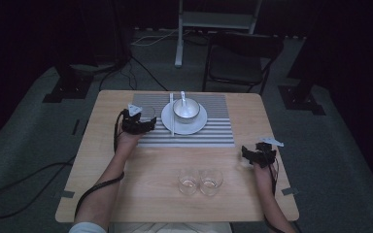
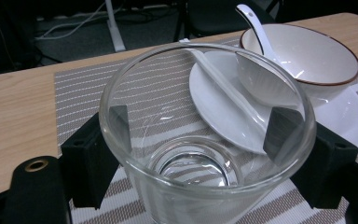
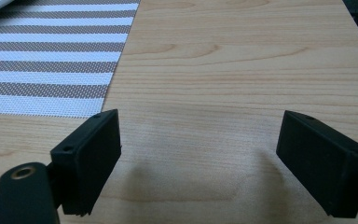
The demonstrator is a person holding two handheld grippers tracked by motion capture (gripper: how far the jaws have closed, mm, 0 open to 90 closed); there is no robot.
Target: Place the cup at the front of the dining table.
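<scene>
Glass [image 1: 147, 113] placement is your step: from above, your left gripper [image 1: 138, 120] carries it over the striped mat [image 1: 213, 136] beside the plate [image 1: 196, 127]. Left gripper view: jaws clamp the glass; set it down gently. Right gripper view: jaws wide, empty.

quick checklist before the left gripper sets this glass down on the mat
1. Grip: left gripper shut on the glass, one jaw on each side: ok.
2. Glass upright, mouth up and nothing in it: ok.
3. Bare placemat beside the plate: ok.
4. Clearance from the chopsticks at the plate's left edge: cannot tell.
5. Glass bottom touching the mat: cannot tell.
6. Right gripper open over bare table, away from the two spare glasses: ok.
</scene>
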